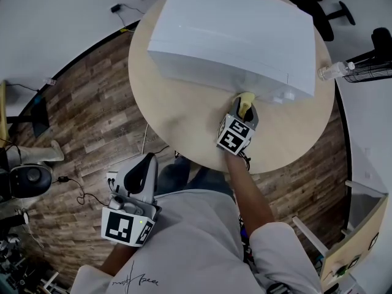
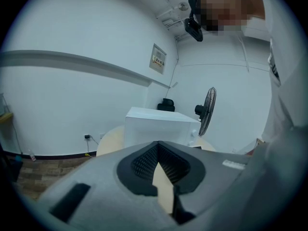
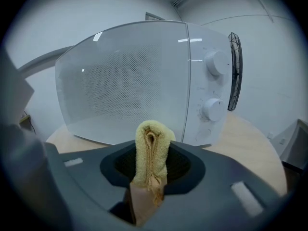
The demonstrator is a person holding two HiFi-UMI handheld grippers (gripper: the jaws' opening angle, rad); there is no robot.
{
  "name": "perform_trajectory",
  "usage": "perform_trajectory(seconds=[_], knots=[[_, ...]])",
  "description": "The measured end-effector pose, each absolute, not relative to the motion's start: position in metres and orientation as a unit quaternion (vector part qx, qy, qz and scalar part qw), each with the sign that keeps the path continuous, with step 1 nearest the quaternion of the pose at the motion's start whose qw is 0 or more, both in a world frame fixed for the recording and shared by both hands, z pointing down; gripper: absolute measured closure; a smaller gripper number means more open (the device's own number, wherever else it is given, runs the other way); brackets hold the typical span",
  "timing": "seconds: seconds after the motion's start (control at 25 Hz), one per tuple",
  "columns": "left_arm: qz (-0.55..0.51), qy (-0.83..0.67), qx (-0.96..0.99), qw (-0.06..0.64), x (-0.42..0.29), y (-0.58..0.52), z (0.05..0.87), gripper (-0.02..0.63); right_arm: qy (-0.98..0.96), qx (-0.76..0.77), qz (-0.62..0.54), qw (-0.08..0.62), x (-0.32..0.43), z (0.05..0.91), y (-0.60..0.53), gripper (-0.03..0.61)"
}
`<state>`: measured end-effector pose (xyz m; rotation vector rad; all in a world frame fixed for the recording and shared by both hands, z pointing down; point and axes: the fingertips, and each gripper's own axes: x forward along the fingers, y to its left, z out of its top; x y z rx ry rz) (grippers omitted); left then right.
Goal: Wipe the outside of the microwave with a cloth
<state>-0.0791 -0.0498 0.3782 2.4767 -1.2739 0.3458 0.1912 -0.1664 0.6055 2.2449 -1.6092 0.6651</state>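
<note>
A white microwave point(image 1: 236, 32) stands on a round light-wood table point(image 1: 177, 118). In the right gripper view its glass door point(image 3: 125, 81) and two knobs point(image 3: 216, 64) face me at close range. My right gripper point(image 1: 245, 108) is shut on a folded yellow cloth point(image 3: 151, 150), held just in front of the microwave's lower front edge, near the control panel. The cloth point(image 1: 245, 100) pokes out toward the door. My left gripper point(image 1: 147, 167) hangs low beside the person's body, off the table, jaws shut with nothing between them; the microwave point(image 2: 161, 124) shows far off in its view.
A clear plastic bottle point(image 1: 334, 71) lies at the table's right edge. A black fan point(image 3: 235, 71) stands behind the microwave to the right. An office chair point(image 1: 334, 14) is at the far right, cables and a plug point(image 1: 115, 8) lie on the wood floor at left.
</note>
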Motion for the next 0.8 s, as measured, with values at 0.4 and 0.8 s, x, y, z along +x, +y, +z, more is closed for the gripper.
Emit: perform_trajectory(seconds=[0.4,0.8], knots=[[0.120,-0.446,0.871,0.169,-0.114,-0.060,0.379,0.614,-0.561,0.779,0.253,0.121,0.137,0.601,-0.187,0.446],[0.118,-0.459,0.864,0.170,-0.154,-0.075,0.380,0.614,-0.562,0.769,0.292,0.094,0.076,0.606,-0.212,0.446]])
